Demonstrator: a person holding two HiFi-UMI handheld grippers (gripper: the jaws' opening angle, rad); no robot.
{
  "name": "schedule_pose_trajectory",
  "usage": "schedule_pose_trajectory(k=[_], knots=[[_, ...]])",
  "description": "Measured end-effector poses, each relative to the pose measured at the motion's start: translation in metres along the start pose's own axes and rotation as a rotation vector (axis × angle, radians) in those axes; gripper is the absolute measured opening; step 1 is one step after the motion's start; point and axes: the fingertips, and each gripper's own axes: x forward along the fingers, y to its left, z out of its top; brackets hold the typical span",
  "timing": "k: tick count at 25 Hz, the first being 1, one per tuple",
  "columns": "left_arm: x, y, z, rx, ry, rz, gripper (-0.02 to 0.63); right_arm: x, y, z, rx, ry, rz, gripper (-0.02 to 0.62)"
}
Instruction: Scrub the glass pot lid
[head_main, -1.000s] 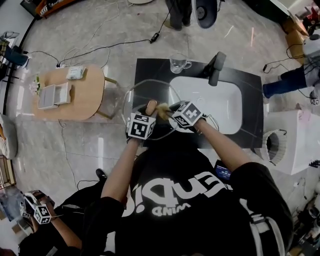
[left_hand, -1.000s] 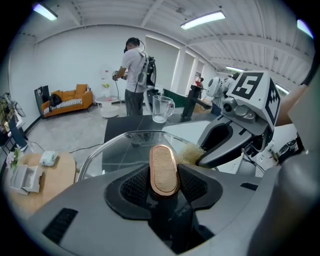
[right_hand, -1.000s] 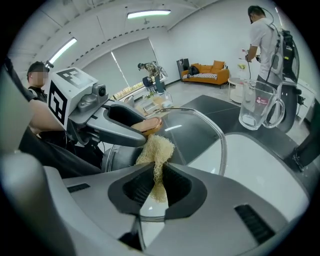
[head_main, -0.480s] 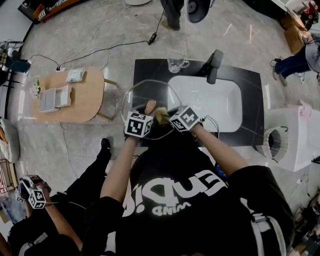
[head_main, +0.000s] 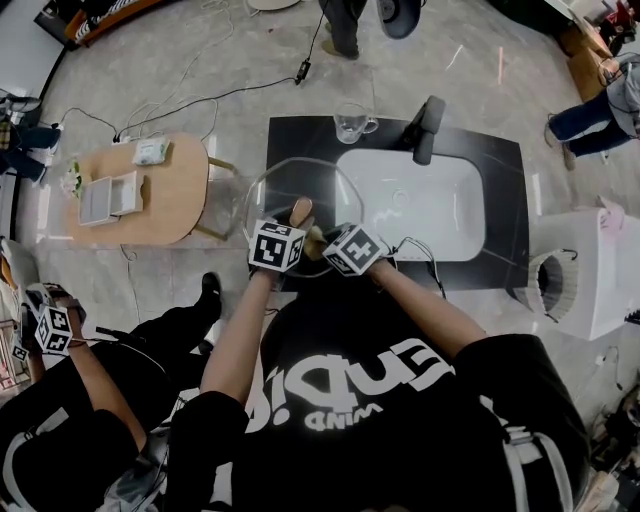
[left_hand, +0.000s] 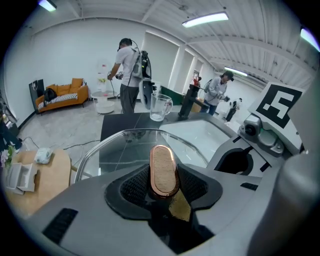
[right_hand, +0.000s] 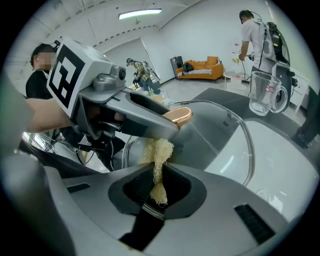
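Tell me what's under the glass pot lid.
Through the glass pot lid the black counter shows, with floor past its left edge. The left gripper, shut on the lid's handle, and the right gripper with its scrubber cover what lies under the near part.

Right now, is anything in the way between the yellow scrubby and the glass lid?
Nothing visible is. The right gripper pinches the yellow scrubber right up by the glass lid, just under the left gripper, which clamps the lid's handle. Only that left gripper crowds the spot near the handle.
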Motion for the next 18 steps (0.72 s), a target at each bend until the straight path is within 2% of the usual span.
schedule_pose_trajectory(k=[18], knots=[[0.0, 0.005, 0.001, -0.016, -0.007, -0.009, 0.186, 0.012, 0.027, 0.008, 0.036, 0.002, 0.049, 0.045]])
